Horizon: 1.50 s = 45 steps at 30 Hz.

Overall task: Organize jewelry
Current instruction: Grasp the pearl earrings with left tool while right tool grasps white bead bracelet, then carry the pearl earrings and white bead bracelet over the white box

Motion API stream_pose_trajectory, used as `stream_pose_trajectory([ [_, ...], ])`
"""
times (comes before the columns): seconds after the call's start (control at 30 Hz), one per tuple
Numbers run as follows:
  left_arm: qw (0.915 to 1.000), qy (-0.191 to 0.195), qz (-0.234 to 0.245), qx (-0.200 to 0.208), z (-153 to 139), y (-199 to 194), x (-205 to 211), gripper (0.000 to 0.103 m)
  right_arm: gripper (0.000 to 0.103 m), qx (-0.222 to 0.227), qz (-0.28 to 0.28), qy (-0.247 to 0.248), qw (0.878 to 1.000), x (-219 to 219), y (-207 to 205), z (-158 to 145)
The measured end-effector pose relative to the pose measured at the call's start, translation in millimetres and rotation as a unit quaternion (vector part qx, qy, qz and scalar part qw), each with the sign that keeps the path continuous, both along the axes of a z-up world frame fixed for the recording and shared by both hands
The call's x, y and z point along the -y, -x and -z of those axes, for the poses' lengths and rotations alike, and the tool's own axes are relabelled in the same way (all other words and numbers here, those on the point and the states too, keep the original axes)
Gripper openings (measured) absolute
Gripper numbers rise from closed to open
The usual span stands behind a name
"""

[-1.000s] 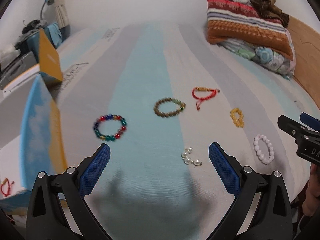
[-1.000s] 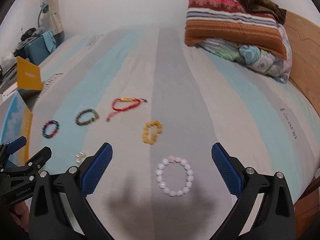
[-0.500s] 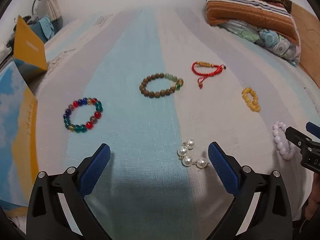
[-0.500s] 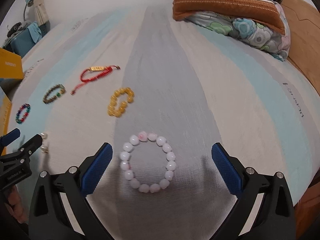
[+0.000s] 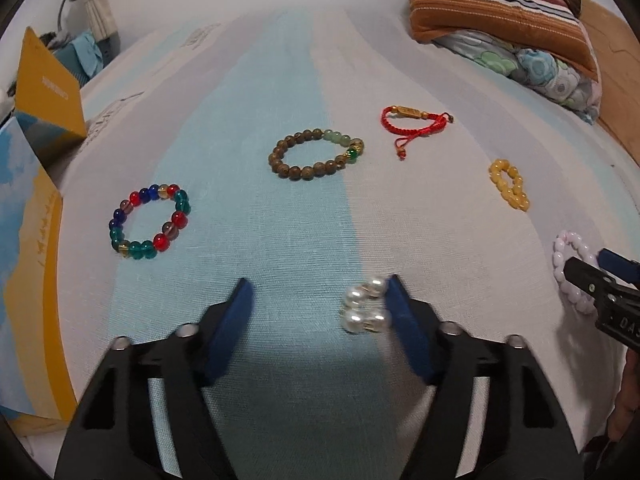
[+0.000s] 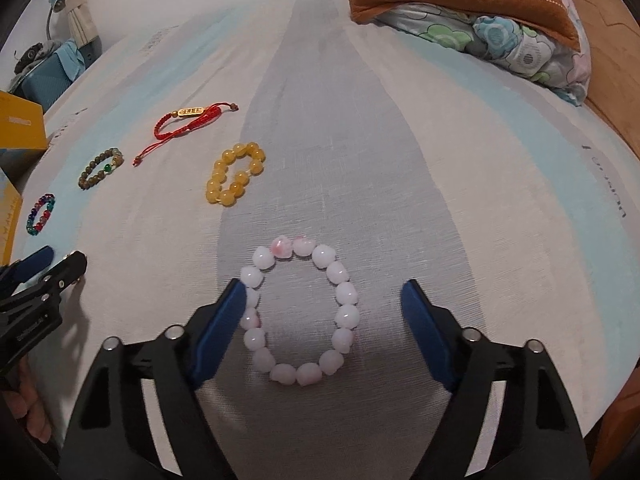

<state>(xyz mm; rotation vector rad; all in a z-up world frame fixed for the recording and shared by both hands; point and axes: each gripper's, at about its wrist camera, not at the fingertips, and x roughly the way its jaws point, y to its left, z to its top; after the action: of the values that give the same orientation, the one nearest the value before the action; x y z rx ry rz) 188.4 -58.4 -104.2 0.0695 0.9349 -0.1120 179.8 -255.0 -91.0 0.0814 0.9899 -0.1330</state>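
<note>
On the striped bedsheet (image 5: 280, 80) my left gripper (image 5: 319, 282) is closing around a small pearl piece (image 5: 362, 308). The pearls lie against its right pad, and the left pad is well clear. My right gripper (image 6: 323, 286) is closing around a pale pink bead bracelet (image 6: 344, 292), with the left pad at its rim and the right pad apart. Further back lie a multicolour bead bracelet (image 5: 178, 220), a brown bead bracelet (image 5: 304, 170), a red cord bracelet (image 5: 404, 112) and a yellow bead bracelet (image 5: 510, 188).
A yellow and blue box (image 5: 28, 260) stands at the bed's left edge. Stacked pillows (image 5: 492, 12) lie at the far right, beside a wooden bed frame (image 5: 616, 80). A hand (image 6: 28, 408) holds the left gripper.
Both grippers have come down close to the sheet and their jaws have narrowed. The pearl piece now sits against the left gripper's right pad, and the pink bracelet lies between the right jaws.
</note>
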Motion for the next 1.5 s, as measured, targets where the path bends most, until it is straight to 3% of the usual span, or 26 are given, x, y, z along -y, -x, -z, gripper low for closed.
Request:
stream_pose_trajectory([
  [0.1,1.0,0.003,0.0,-0.004,-1.1,0.1,0.0,0.045,0.061,-0.002,-0.003,-0.011,1.0,0.6,0.2,-0.2],
  [0.17,1.0,0.002,0.0,-0.007,-1.5,1.3,-0.2,0.035,0.042,-0.008,-0.001,-0.006,1.0,-0.4,0.2,0.1],
  [0.27,0.9999,0.003,0.001,-0.01,-2.0,1.8,-0.5,0.024,0.042,-0.016,-0.001,0.001,1.0,-0.6,-1.3,4.7],
  [0.3,0.9999,0.003,0.001,-0.012,-1.9,2.1,-0.5,0.023,0.041,-0.015,-0.002,0.002,1.0,-0.8,-1.1,5.1],
  [0.47,0.9998,0.007,-0.001,-0.016,-4.0,2.8,-0.7,0.021,0.011,-0.02,-0.002,-0.003,1.0,-2.3,0.0,4.6],
  [0.83,0.9996,0.014,0.011,-0.022,-10.5,6.7,-4.8,0.021,0.011,-0.007,0.005,0.004,1.0,-4.7,3.3,-3.7],
  [1.5,0.9997,0.016,0.02,0.005,-49.6,22.8,-14.5,0.021,0.011,0.036,-0.009,-0.003,0.999,-21.9,10.4,-51.7],
])
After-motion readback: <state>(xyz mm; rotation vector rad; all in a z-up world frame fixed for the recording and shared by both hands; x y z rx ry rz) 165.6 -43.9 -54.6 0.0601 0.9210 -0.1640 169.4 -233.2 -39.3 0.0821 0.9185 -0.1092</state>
